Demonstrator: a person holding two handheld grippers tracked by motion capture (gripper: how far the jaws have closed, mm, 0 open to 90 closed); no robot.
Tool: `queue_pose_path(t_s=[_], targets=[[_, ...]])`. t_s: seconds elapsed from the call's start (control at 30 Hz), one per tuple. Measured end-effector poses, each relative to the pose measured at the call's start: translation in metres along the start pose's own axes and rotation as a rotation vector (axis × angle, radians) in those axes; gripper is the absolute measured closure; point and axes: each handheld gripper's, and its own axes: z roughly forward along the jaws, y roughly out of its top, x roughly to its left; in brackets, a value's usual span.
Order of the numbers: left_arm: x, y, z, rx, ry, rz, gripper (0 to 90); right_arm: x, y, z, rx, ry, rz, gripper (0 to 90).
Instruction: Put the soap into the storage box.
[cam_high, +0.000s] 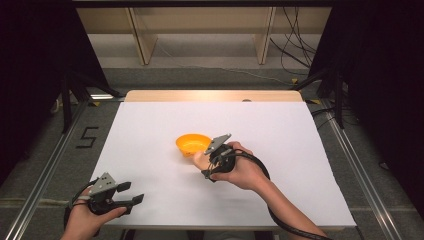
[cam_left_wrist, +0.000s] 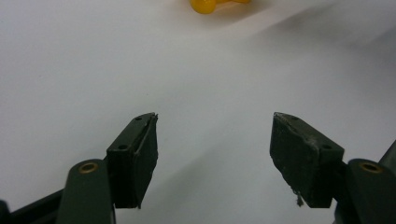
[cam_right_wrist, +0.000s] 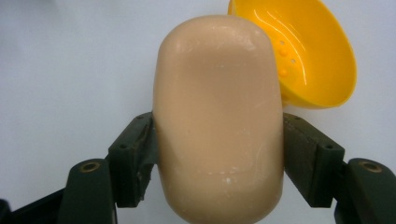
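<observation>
Right gripper (cam_right_wrist: 217, 154) clamped on a smooth, rounded beige soap bar (cam_right_wrist: 218, 121), glossy orange perforated plastic dish (cam_right_wrist: 308, 56) just beside at table (cam_high: 150, 150) centre, left gripper (cam_left_wrist: 214, 140) wide open, empty, near front-left corner.

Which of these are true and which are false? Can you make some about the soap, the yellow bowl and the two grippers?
1. The right gripper is shut on the soap. True.
2. The soap lies inside the bowl. False: it is in the gripper's jaws, just in front of the bowl.
3. The left gripper is open and holds nothing. True.
4. The bowl is blue. False: it is orange-yellow.
5. The left gripper touches the bowl. False: in the high view it is near the table's front left edge, far from the bowl.
</observation>
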Motion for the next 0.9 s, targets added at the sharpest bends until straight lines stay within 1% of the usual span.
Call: queue_pose_path(t_s=[0.1,0.13,0.17,0.2,0.23,0.27,0.3,0.33,0.37,0.4,0.47,0.5,0.53,0.57,0.63,0.67,0.7,0.73,0.77,0.8,0.83,0.9], targets=[[-0.0001,0.0000,0.0000,-0.001,0.000,-0.001,32.1,-0.0008,0.0003,-0.0005,-0.003,0.000,-0.005,33.2],[-0.0004,-0.0001,0.0002,-0.008,0.003,-0.003,32.1,-0.0011,0.0006,-0.0004,-0.006,-0.002,-0.007,33.2],[-0.0003,-0.0002,0.0002,-0.008,0.003,-0.003,32.1,-0.0007,0.0004,-0.0009,-0.002,-0.007,0.007,33.2],[0.0000,0.0001,-0.0002,0.001,-0.001,-0.001,32.1,-0.0004,0.0005,-0.0011,-0.003,-0.002,0.013,33.2],[0.0001,0.0002,-0.0003,0.004,-0.003,0.000,32.1,-0.0008,0.0007,-0.0010,-0.003,-0.003,0.011,33.2],[-0.0003,-0.0001,0.0002,-0.006,0.003,-0.001,32.1,-0.0009,0.0009,-0.0011,-0.003,-0.007,0.013,33.2],[-0.0004,-0.0002,0.0002,-0.007,0.004,-0.001,32.1,-0.0018,0.0012,0.0000,-0.014,-0.012,-0.005,33.2],[-0.0004,-0.0002,0.0002,-0.007,0.004,-0.001,32.1,-0.0018,0.0012,0.0000,-0.014,-0.012,-0.005,33.2],[0.0002,-0.0001,-0.0003,-0.001,0.005,0.005,32.1,-0.0009,0.0013,-0.0010,-0.004,-0.013,0.018,33.2],[0.0006,0.0000,-0.0006,0.002,0.005,0.008,32.1,-0.0014,0.0017,-0.0013,0.000,-0.019,0.026,33.2],[0.0006,0.0000,-0.0006,0.001,0.005,0.007,32.1,-0.0020,0.0021,-0.0021,-0.005,-0.022,0.017,33.2],[0.0005,0.0003,-0.0011,0.008,0.008,0.008,32.1,-0.0025,0.0025,-0.0019,-0.016,-0.019,0.012,33.2],[0.0006,0.0001,-0.0008,0.004,0.003,0.007,32.1,-0.0038,0.0031,-0.0029,-0.013,-0.018,0.003,33.2],[0.0006,0.0004,-0.0013,0.011,0.004,0.009,32.1,-0.0038,0.0031,-0.0029,-0.013,-0.018,0.003,33.2],[0.0005,0.0003,-0.0011,0.007,0.007,0.009,32.1,-0.0029,0.0036,-0.0037,-0.009,-0.017,0.024,33.2],[0.0006,0.0001,-0.0008,0.004,0.003,0.007,32.1,-0.0042,0.0040,-0.0036,-0.013,-0.019,0.011,33.2],[0.0008,0.0004,-0.0013,0.011,0.004,0.009,32.1,-0.0042,0.0040,-0.0036,-0.013,-0.019,0.011,33.2],[0.0007,0.0003,-0.0011,0.008,0.007,0.009,32.1,-0.0049,0.0045,-0.0033,-0.023,-0.023,0.007,33.2],[0.0006,0.0003,-0.0010,0.008,0.007,0.009,32.1,-0.0052,0.0051,-0.0034,-0.022,-0.021,0.002,33.2],[0.0006,0.0003,-0.0010,0.008,0.007,0.009,32.1,-0.0052,0.0051,-0.0034,-0.022,-0.021,0.002,33.2],[-0.0003,0.0001,-0.0002,-0.002,0.005,-0.002,32.1,-0.0057,0.0056,-0.0030,-0.027,-0.031,-0.002,33.2],[-0.0004,0.0003,-0.0002,-0.003,0.003,-0.006,32.1,-0.0058,0.0070,-0.0038,-0.025,-0.025,0.006,33.2]])
